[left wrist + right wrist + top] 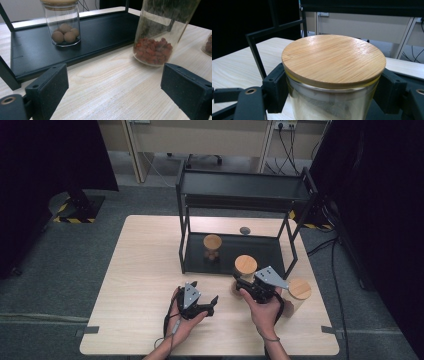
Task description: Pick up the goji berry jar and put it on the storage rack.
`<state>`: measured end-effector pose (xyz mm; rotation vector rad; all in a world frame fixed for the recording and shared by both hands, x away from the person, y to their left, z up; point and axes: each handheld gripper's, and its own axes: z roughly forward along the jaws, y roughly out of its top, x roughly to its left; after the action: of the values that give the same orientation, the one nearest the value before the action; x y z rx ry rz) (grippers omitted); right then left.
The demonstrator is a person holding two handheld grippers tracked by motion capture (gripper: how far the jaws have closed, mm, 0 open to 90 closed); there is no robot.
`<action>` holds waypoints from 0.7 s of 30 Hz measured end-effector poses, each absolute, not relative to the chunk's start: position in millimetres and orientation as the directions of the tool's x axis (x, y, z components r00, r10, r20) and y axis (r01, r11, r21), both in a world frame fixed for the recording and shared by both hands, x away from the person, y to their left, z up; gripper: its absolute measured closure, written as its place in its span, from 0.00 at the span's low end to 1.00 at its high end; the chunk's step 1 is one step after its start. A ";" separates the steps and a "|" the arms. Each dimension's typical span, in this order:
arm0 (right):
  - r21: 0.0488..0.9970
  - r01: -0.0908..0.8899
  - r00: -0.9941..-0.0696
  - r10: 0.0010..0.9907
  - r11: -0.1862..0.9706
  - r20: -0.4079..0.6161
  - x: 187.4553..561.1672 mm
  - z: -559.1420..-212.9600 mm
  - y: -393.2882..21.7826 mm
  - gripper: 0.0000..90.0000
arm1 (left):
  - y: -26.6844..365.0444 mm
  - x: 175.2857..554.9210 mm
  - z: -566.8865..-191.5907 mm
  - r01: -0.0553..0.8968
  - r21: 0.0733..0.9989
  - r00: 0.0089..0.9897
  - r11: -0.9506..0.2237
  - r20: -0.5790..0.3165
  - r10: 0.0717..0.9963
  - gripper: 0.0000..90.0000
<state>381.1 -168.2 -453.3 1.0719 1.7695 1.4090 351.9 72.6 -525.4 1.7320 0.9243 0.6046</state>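
Note:
My right gripper (243, 281) (334, 85) is shut on a glass jar with a bamboo lid (245, 266) (333, 58), its jaws pressing the glass just under the lid. This jar (156, 37) holds red dried berries and leans over the table in front of the black shelf rack (240, 195). My left gripper (205, 293) (113, 86) is open and holds nothing, low over the table to the left of that jar. A second lidded jar with brown balls (212, 246) (64, 30) stands upright on the rack's bottom tray (100, 37).
A third lidded jar (299, 293) (208, 45) stands on the table to the right of my right hand. A small grey round object (244, 230) lies on the table behind the rack. The rack's upper shelf (245, 186) overhangs the tray.

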 end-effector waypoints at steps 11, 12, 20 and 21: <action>0.976 0.198 -0.465 0.885 0.091 0.012 389.6 -439.1 -165.0 0.28 | 72.4 351.8 -525.4 0.293 0.941 0.578 -0.170 -0.032 0.816 0.08; 0.976 0.197 -0.465 0.885 0.092 0.010 390.6 -438.2 -164.9 0.28 | 72.4 351.8 -525.4 0.293 0.941 0.578 -0.171 -0.032 0.816 0.08; 0.978 0.191 -0.458 0.889 0.089 0.008 396.7 -431.1 -163.7 0.28 | 72.2 351.6 -525.4 0.292 0.941 0.578 -0.173 -0.029 0.815 0.08; 0.977 0.192 -0.457 0.889 0.088 0.009 397.3 -430.3 -163.6 0.28 | 72.2 351.6 -525.4 0.291 0.941 0.578 -0.173 -0.029 0.815 0.08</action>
<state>397.3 -163.6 -430.3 1.0701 1.7379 1.4110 351.6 72.2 -525.4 1.7347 0.9193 0.6086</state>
